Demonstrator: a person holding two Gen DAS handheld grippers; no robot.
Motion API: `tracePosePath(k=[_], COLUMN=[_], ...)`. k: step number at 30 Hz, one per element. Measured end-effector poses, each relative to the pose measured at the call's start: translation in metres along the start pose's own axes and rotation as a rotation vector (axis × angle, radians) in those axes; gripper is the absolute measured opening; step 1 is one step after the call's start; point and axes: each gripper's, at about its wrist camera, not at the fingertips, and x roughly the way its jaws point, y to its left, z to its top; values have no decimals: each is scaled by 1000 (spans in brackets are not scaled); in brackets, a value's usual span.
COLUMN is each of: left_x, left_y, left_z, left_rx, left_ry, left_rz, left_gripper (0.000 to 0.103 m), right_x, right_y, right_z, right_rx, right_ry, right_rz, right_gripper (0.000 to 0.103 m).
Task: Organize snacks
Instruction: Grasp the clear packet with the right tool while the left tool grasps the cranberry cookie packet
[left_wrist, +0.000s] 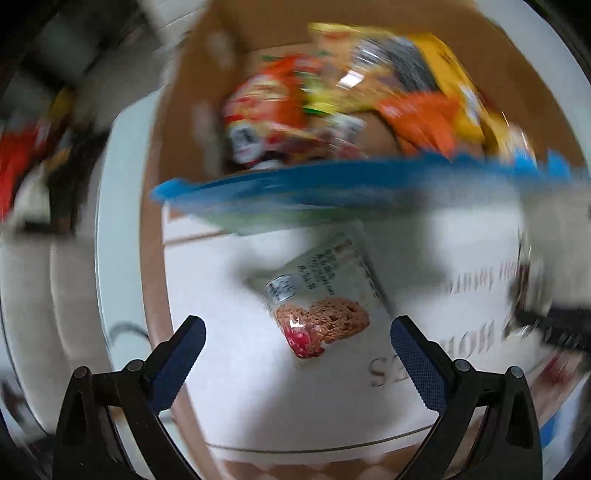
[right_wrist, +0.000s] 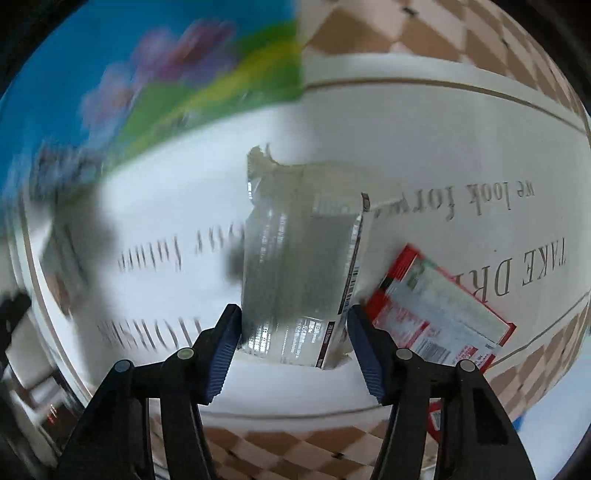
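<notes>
Right wrist view: we see a silvery snack packet (right_wrist: 299, 273) standing between the blue pads of the right gripper (right_wrist: 293, 325), and both pads press against its lower sides, so we count it as held at a fairly narrow width. It sits over the white printed panel (right_wrist: 424, 147) of a flat box with a brown checkered border. Just right of it, a red-edged snack packet (right_wrist: 439, 317) lies flat on that panel, near its checkered right edge. A large blue and green bag (right_wrist: 147, 92) blurs across the upper left corner.

In the left wrist view, the left gripper (left_wrist: 297, 339) stands wide with nothing clamped; a clear packet showing a brown biscuit (left_wrist: 321, 306) lies on the white panel between its fingers, apart from both. Beyond the blue bag's edge, an open cardboard box (left_wrist: 173, 110) holds orange, red and yellow snack bags (left_wrist: 332, 99), too blurred for us to read.
</notes>
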Motion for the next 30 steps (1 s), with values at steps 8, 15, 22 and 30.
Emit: tracePosePath(k=[8, 15, 22, 30], left_x=[30, 53, 51, 55], left_y=[-53, -60, -48, -37], left_z=[0, 9, -2, -56], left_rx=[465, 493, 191, -192], left_ry=[34, 76, 104, 246], left_rz=[120, 72, -71, -182], left_gripper=[103, 96, 75, 75], right_x=[12, 15, 17, 19], right_y=[20, 41, 32, 46], right_z=[-9, 0, 7, -15], right_rx=[-13, -16, 33, -70], right_ry=[6, 18, -10, -19], right_rz=[18, 12, 4, -53], right_gripper=[70, 71, 69, 61])
